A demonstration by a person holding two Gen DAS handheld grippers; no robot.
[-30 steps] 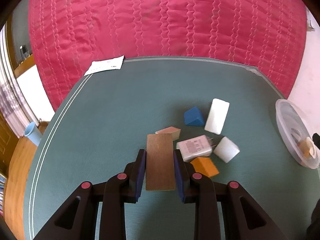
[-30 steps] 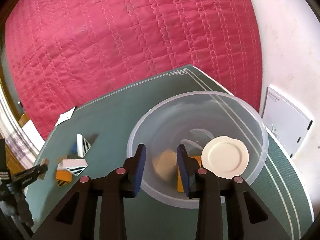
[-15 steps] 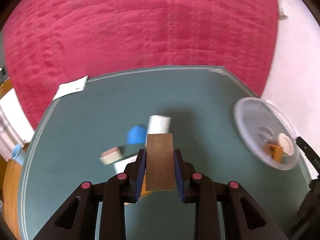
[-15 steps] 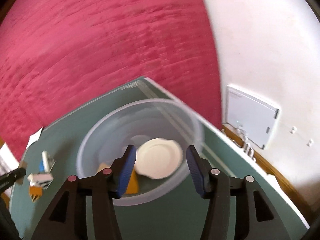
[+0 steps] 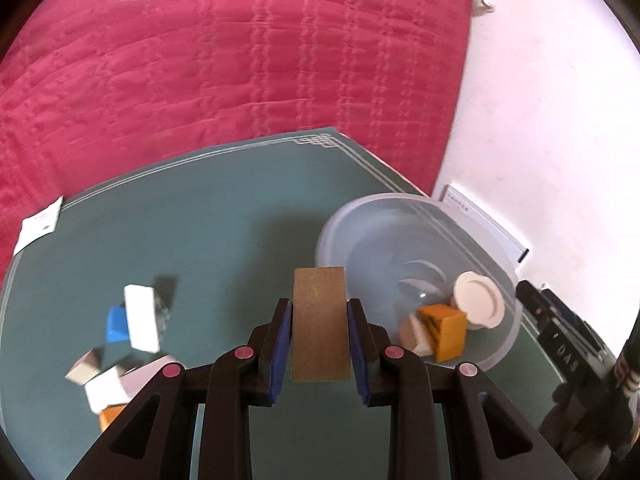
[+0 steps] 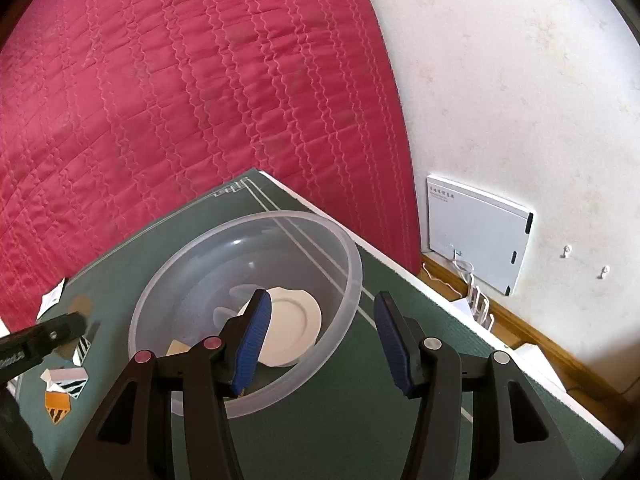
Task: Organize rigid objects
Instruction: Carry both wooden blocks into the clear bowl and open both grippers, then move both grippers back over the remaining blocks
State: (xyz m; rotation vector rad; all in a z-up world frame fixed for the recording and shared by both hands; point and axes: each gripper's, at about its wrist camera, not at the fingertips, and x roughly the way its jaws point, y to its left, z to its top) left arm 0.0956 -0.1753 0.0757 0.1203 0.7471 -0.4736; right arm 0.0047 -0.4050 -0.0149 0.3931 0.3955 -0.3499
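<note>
The left gripper [image 5: 319,344] is grasping a brown wooden block [image 5: 319,322] just left of the clear bowl [image 5: 362,216]. The right gripper [image 6: 320,340] is hovering released, nothing between its fingers, above the bowl's right rim.

red quilt [image 6: 192,120], white wall [image 6: 520,80]

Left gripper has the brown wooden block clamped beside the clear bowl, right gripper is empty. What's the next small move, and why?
Probably carry the wooden block further right until it hangs over the clear bowl, then open. The left gripper is shut on it, short of the rim. An orange block and a white disc already lie inside, so sorted pieces seem to go there. The right gripper is open and empty.
</note>
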